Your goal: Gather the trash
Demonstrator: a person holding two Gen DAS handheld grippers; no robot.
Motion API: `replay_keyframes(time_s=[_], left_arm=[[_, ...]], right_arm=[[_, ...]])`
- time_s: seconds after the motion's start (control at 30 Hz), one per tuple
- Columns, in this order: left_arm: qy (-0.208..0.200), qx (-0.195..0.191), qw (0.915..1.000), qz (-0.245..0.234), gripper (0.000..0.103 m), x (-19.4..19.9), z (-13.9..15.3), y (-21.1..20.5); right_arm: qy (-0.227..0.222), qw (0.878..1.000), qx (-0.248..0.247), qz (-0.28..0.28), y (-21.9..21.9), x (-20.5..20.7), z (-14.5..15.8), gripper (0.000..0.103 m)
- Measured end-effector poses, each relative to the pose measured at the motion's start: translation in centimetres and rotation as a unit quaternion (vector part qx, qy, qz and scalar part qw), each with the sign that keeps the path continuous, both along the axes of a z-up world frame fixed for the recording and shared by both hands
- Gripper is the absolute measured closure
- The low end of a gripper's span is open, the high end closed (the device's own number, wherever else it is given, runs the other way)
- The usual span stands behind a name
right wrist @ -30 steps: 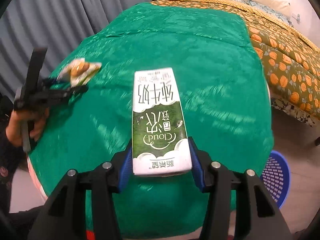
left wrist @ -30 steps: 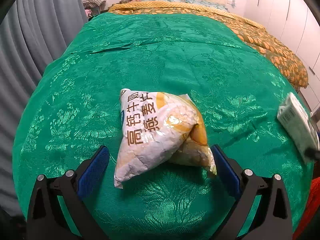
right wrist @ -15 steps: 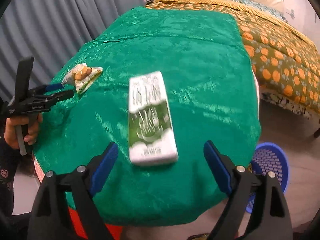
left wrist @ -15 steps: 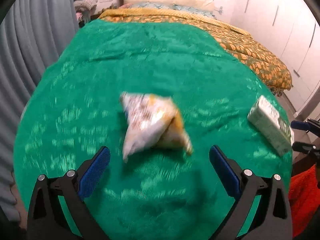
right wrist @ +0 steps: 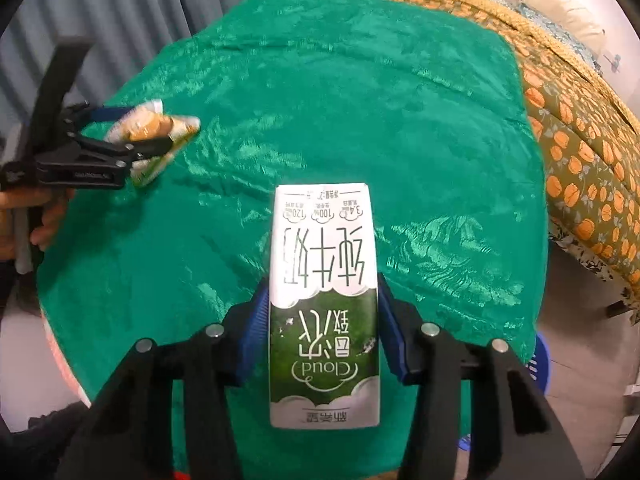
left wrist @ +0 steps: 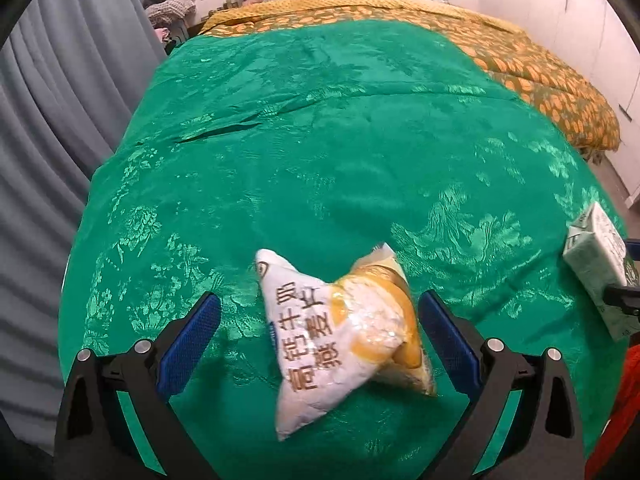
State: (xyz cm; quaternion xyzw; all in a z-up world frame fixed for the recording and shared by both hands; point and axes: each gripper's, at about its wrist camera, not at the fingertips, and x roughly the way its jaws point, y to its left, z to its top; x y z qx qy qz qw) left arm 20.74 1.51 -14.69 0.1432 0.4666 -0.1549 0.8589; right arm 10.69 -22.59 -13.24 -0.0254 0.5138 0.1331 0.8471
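Note:
A white and yellow snack bag lies on the green bedspread between the blue pads of my left gripper, which is open around it with gaps on both sides. The bag also shows in the right wrist view beside the left gripper. A green and white milk carton lies lengthwise between the pads of my right gripper, which is shut on its sides. The carton shows at the right edge of the left wrist view.
A blue plastic basket stands on the floor past the bed's right edge. An orange-patterned quilt covers the bed's far side. Grey curtains hang on the left. Something red shows at the lower right.
My right gripper has closed from wide open onto the milk carton. My left gripper has moved forward, so the snack bag now sits between its open pads.

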Motion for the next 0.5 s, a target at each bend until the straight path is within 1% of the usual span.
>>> replay_keyframes(time_s=[0.03,0.07,0.1,0.2,0.27,0.33,0.4,0.5], left_arm=[[0.002,-0.002,1.0000,-0.001,0.011,0.0,0.0,0.1],[0.006,-0.005,1.0000,-0.005,0.017,0.0,-0.1,0.1],[0.008,-0.006,0.9999,-0.009,0.027,-0.1,-0.2,0.0],[0.006,-0.005,0.9998,-0.018,0.049,-0.5,-0.2,-0.6],[-0.002,-0.002,0.9999,-0.017,0.053,-0.8,0.0,-1.0],[-0.010,-0.005,0.9998,-0.016,0.055,-1.2,0.3,-1.2],[-0.014,-0.019,0.9995,-0.019,0.056,-1.7,0.9,-1.5],[-0.019,-0.046,0.9984,-0.027,0.056,-2.9,2.3,-2.5]], right_arm=[[-0.006,1.000,0.007,-0.003,-0.2,-0.3,0.3,0.055],[-0.011,1.000,0.010,-0.005,-0.2,-0.4,0.5,0.055],[-0.017,1.000,0.014,-0.008,-0.4,-0.7,0.8,0.055],[-0.030,0.999,0.035,-0.015,-1.1,-1.5,1.7,0.055],[-0.036,0.998,0.045,-0.019,-1.4,-1.9,2.1,0.055],[-0.044,0.996,0.067,-0.028,-2.4,-2.6,2.5,0.055],[-0.053,0.994,0.087,-0.041,-4.0,-3.6,3.0,0.055],[-0.065,0.990,0.105,-0.066,-6.9,-5.3,3.4,0.055]])
